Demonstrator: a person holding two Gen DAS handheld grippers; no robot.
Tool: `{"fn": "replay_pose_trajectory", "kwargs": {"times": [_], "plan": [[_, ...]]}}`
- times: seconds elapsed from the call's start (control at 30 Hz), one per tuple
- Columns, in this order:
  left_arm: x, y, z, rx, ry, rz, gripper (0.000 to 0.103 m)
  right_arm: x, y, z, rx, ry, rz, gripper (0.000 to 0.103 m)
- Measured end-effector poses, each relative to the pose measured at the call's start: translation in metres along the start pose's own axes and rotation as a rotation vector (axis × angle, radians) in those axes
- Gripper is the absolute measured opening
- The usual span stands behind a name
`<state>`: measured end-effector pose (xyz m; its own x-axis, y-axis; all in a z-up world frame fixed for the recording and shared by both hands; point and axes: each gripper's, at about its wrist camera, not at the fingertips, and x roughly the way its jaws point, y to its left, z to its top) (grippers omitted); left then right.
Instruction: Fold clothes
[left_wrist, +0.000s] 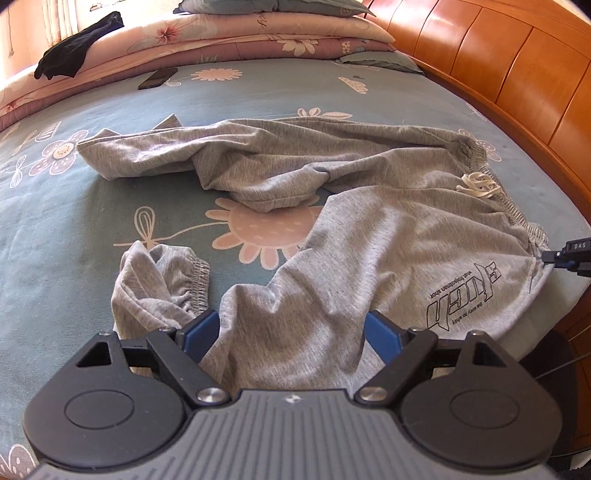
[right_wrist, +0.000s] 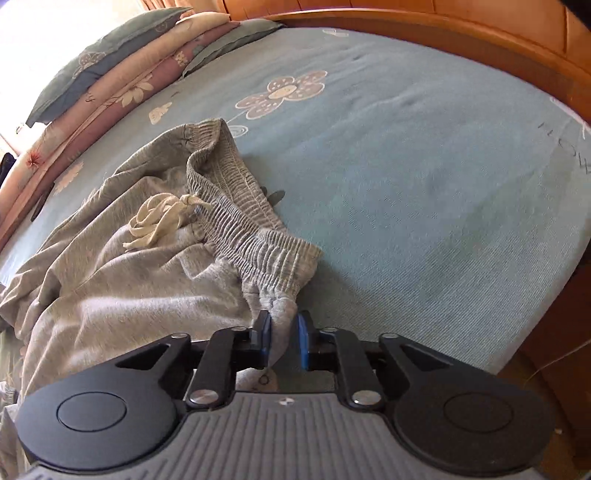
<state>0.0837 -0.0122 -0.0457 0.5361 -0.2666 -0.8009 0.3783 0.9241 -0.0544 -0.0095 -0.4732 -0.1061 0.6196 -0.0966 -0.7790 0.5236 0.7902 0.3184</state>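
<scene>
Through my left tongs (left_wrist: 291, 334) I see the grey sweatpants (left_wrist: 332, 221) sprawled on the bed (left_wrist: 74, 229), one leg crumpled toward a cuff (left_wrist: 184, 280). These tongs stand wide with the leg cloth lying between the blades, not pinched, placed I judge to catch that leg. Through my right tongs (right_wrist: 283, 338) the waistband (right_wrist: 251, 236) and its white drawstring (right_wrist: 162, 218) lie ahead; the blades are narrow, nipping the waistband corner so I can lift and straighten it.
</scene>
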Motion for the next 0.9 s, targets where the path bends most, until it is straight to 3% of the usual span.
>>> {"fn": "replay_pose_trajectory", "kwargs": {"times": [0.13, 0.23, 0.33, 0.47, 0.5, 0.53, 0.6, 0.77, 0.87, 0.9], "plan": [[0.011, -0.011, 0.003, 0.023, 0.014, 0.005, 0.086, -0.008, 0.03, 0.026, -0.155, -0.154, 0.005, 0.032], [0.016, -0.018, 0.004, 0.022, 0.021, -0.015, 0.086, 0.011, 0.061, 0.052, -0.278, -0.182, 0.086, 0.034], [0.022, -0.021, 0.005, 0.018, 0.033, -0.011, 0.086, 0.045, 0.082, 0.073, -0.355, -0.175, 0.084, 0.039], [0.032, -0.021, 0.006, -0.001, 0.058, -0.01, 0.086, 0.092, 0.087, 0.084, -0.39, -0.066, 0.062, 0.042], [0.034, -0.02, 0.006, -0.002, 0.064, -0.007, 0.086, 0.093, 0.087, 0.082, -0.406, -0.066, 0.061, 0.039], [0.037, -0.02, 0.006, -0.002, 0.07, -0.004, 0.086, 0.094, 0.087, 0.079, -0.421, -0.067, 0.059, 0.023], [0.042, -0.018, 0.007, -0.003, 0.081, 0.001, 0.086, 0.087, 0.082, 0.081, -0.416, -0.055, 0.087, 0.009], [0.052, -0.022, 0.012, -0.001, 0.085, -0.002, 0.086, 0.072, 0.058, 0.102, -0.327, -0.102, 0.061, 0.005], [0.055, -0.026, 0.014, -0.003, 0.085, -0.023, 0.086, 0.085, 0.046, 0.11, -0.312, -0.086, -0.117, 0.001], [0.055, -0.028, 0.014, 0.002, 0.085, -0.027, 0.086, 0.085, 0.039, 0.11, -0.277, -0.068, -0.073, 0.001]]}}
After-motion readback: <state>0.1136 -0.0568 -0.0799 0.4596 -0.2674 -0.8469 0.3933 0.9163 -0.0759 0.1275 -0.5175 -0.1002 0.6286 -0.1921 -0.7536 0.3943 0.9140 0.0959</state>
